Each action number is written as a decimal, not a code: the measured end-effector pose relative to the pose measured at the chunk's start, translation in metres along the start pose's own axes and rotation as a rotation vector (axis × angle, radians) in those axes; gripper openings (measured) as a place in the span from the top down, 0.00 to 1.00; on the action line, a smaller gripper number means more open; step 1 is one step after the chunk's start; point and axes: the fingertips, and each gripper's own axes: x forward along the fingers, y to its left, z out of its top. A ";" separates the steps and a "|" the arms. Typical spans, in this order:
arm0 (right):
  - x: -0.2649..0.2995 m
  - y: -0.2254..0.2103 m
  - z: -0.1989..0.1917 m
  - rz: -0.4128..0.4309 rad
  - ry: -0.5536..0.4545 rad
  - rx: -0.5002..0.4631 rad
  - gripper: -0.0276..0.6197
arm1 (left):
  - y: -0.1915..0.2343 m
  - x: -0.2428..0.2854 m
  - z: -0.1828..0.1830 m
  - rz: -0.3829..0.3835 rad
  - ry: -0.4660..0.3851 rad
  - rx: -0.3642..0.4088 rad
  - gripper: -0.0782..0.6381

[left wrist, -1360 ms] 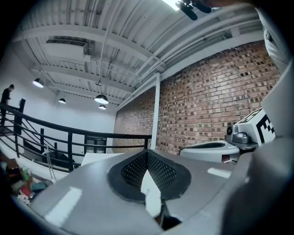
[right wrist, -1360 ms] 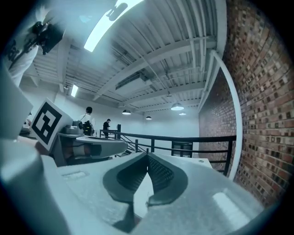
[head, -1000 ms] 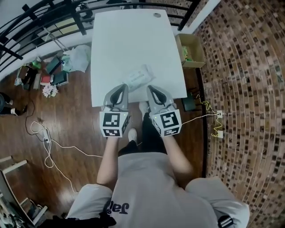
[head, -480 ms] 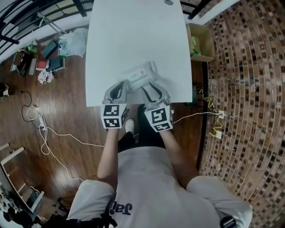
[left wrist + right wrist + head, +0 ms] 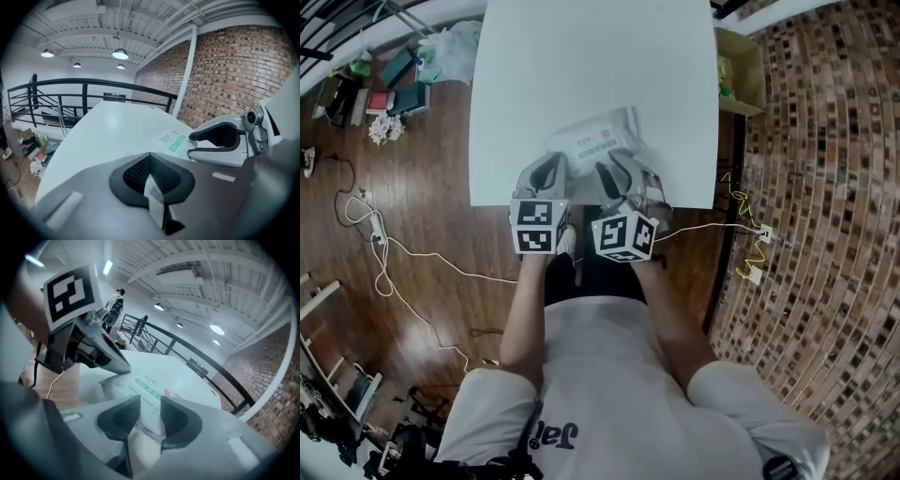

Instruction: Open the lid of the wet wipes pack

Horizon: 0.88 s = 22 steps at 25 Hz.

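Observation:
The white wet wipes pack (image 5: 598,137) lies on the white table (image 5: 581,56) near its front edge, label up with a green strip (image 5: 176,142). Both grippers hang just over its near end. My left gripper (image 5: 551,167) is at the pack's left corner, its black pads (image 5: 140,173) together and nothing held. My right gripper (image 5: 609,167) is at the pack's near middle. Its jaws are opening and its pads (image 5: 123,414) stand apart, pressing on nothing. The pack's top (image 5: 149,384) shows through the gap.
The table's front edge (image 5: 591,205) runs under both grippers. A cardboard box (image 5: 741,56) stands by the table's right side. Books and bags (image 5: 389,70) and a white cable (image 5: 394,267) lie on the wood floor at left. A black railing (image 5: 84,89) stands behind the table.
Both grippers have come down and forward from in front of the table's edge onto the near end of the pack. The pack has not moved on the table.

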 end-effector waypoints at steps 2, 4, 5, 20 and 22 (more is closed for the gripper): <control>0.002 0.002 -0.001 0.003 0.010 -0.059 0.77 | -0.001 0.001 0.000 -0.002 0.020 0.020 0.87; 0.003 0.003 -0.001 0.007 0.020 -0.085 0.77 | -0.002 0.002 -0.001 0.003 0.042 0.045 0.87; 0.003 0.003 -0.001 0.010 0.026 -0.097 0.77 | -0.003 0.002 -0.001 0.008 0.052 0.057 0.87; 0.004 0.001 0.009 0.133 0.048 -0.240 0.90 | -0.003 0.007 -0.008 0.027 0.131 0.103 0.87; 0.000 -0.007 0.018 0.112 0.018 -0.235 0.92 | -0.003 0.010 -0.006 0.024 0.125 0.113 0.87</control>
